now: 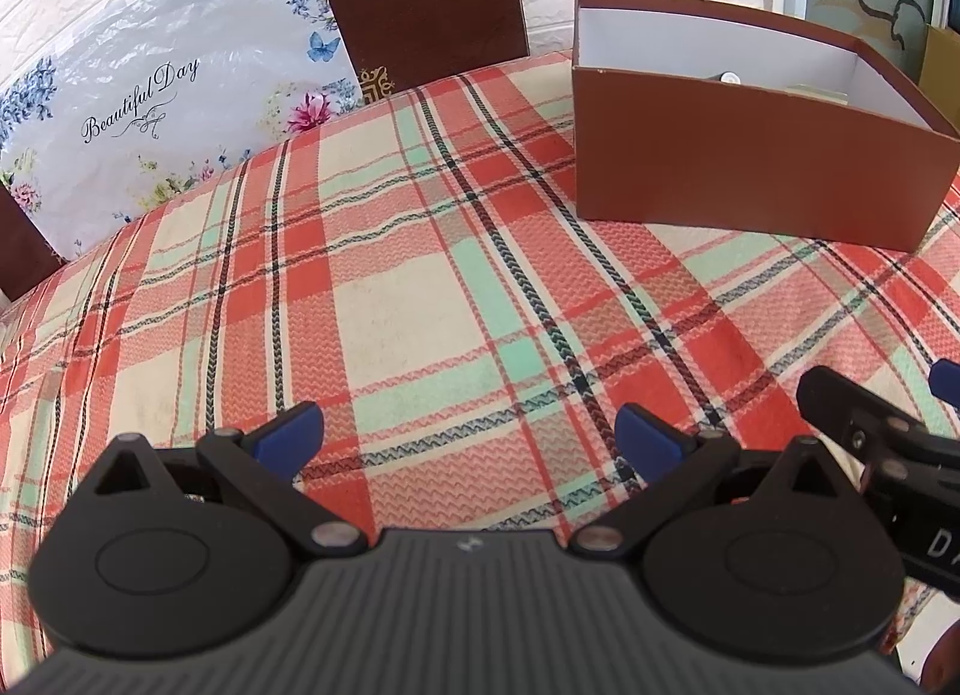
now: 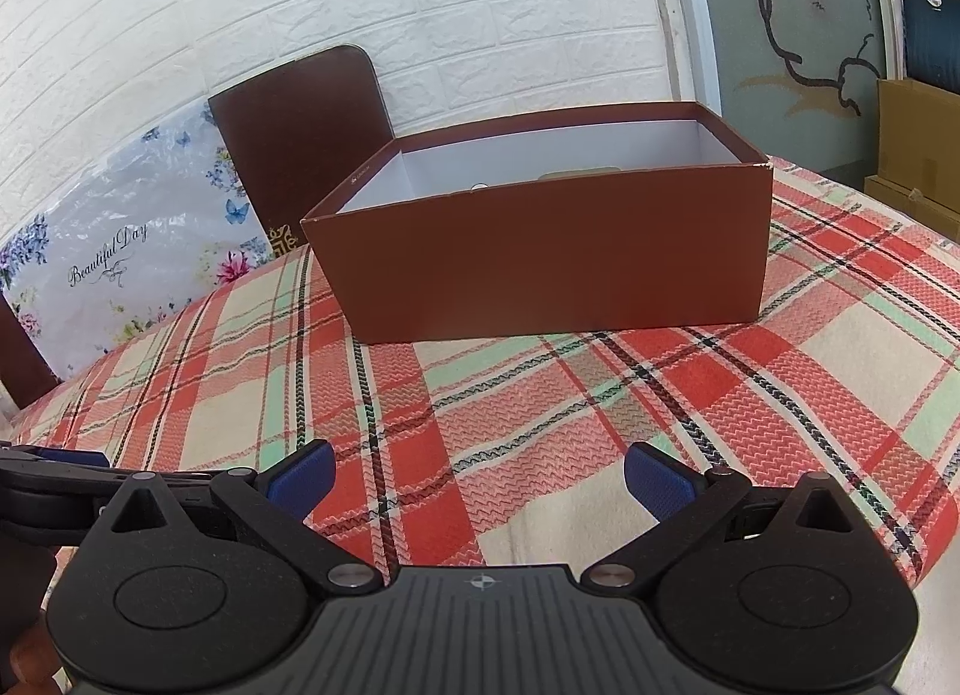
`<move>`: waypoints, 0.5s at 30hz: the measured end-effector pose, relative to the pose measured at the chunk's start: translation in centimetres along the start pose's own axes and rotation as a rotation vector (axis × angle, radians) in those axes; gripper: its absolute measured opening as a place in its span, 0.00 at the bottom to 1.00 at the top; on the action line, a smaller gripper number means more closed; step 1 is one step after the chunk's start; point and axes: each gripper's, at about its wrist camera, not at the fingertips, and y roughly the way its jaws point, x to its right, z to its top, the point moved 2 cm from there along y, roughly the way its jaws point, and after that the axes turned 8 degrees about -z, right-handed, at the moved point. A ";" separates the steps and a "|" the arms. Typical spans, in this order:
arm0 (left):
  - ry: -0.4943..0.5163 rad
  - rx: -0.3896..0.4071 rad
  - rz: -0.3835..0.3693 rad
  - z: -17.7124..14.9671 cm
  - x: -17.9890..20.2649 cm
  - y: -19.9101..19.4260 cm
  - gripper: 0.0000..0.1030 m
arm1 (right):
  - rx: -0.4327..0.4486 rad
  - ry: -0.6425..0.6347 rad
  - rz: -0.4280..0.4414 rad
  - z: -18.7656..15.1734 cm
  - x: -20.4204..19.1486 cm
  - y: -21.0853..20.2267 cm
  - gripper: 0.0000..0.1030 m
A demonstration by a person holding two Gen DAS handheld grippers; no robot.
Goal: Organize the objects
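Left wrist view: left gripper [image 1: 467, 438], blue pads spread wide and empty, over woven red-and-mint plaid tablecloth [image 1: 390, 299]. Right gripper [image 2: 477, 482] likewise gapes empty. Beyond stands the open brown cardboard box [image 2: 552, 269], white-lined, contents barely visible, perhaps small items. Floral plastic bag [image 1: 150, 95] behind.

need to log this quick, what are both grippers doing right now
left gripper: open, holding nothing
right gripper: open, holding nothing

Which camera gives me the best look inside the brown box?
Right wrist: the brown box is centered, its white interior and two item tops visible. Left wrist shows it off to the right, steeper, with the same items peeking out.
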 end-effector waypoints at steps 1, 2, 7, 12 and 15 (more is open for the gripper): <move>0.000 -0.001 0.000 0.0 0.0 0.0 1.00 | 0.000 0.000 -0.001 0.0 -0.1 0.0 0.99; -0.001 -0.001 0.000 0.0 0.0 0.0 1.00 | 0.000 0.001 -0.002 0.0 -0.1 0.0 0.99; -0.006 -0.005 0.002 -0.1 -0.2 0.2 1.00 | 0.000 0.000 -0.001 0.0 -0.1 0.0 0.99; -0.014 -0.011 0.005 -0.1 -0.5 0.3 1.00 | -0.002 -0.003 -0.001 -0.2 -0.2 0.2 0.99; -0.016 -0.016 0.004 -0.1 -0.6 0.5 1.00 | -0.004 -0.005 -0.001 -0.3 -0.2 0.2 0.99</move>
